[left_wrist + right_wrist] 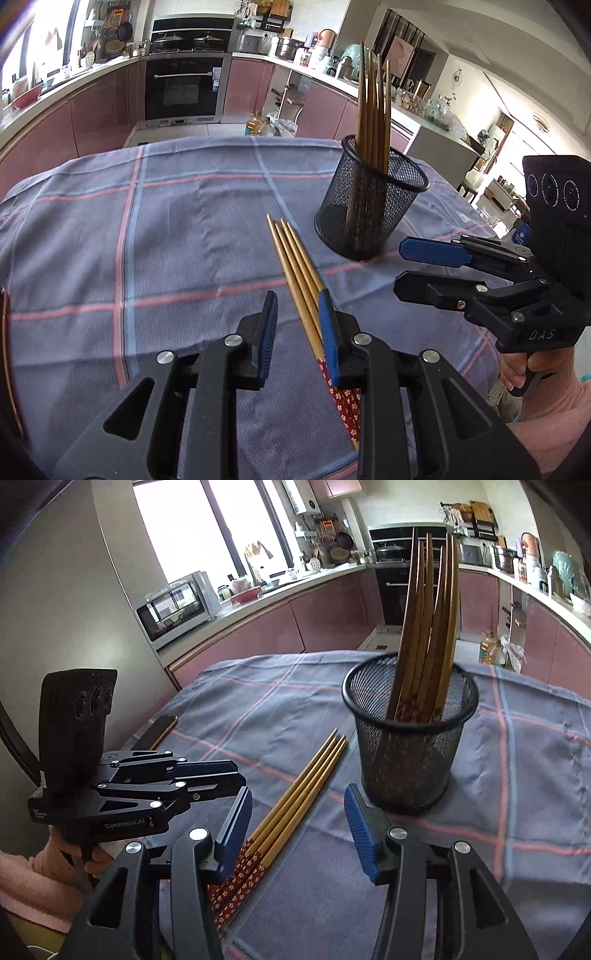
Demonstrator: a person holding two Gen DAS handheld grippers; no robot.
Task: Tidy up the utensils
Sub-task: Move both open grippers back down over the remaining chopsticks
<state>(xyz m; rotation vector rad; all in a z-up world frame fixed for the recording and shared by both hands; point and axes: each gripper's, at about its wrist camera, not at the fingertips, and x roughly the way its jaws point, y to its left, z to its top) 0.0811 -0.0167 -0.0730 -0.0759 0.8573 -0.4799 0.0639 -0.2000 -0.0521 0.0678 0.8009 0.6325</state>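
worktop [92, 229]: covered by a blue-grey cloth [517, 775] with pink and light-blue check lines; carries everything below.
mesh cup [369, 206]: black wire holder, upright on the cloth, ahead and right of the left fingers, ahead and slightly right of the right fingers' gap in the right wrist view [408, 738]; near the loose chopsticks, not touching them.
chopsticks in cup [373, 110]: bundle of tan sticks, tips up, patterned red ends down inside the mesh, leaning on the cup's rim.
loose chopsticks [295, 269]: four tan sticks side by side flat on the cloth, red flowered handle ends nearest the cameras, tips pointing away toward the cup's left side; also in right wrist view [295, 805].
left gripper [299, 339]: fingers parted moderately, nothing held; the loose sticks run along the inner face of its right finger and under it, contact cannot tell; left blue pad over bare cloth.
right gripper [297, 834]: fingers spread wide, nothing held; loose sticks lie just inside its left finger, handle ends passing under that finger; right finger close to the cup's base, not touching.
right gripper, from left wrist view [400, 267]: at the right, turned sideways, fingers apart, tips just beside the cup's base.
left gripper, from right wrist view [242, 779]: at the left, low over the cloth.
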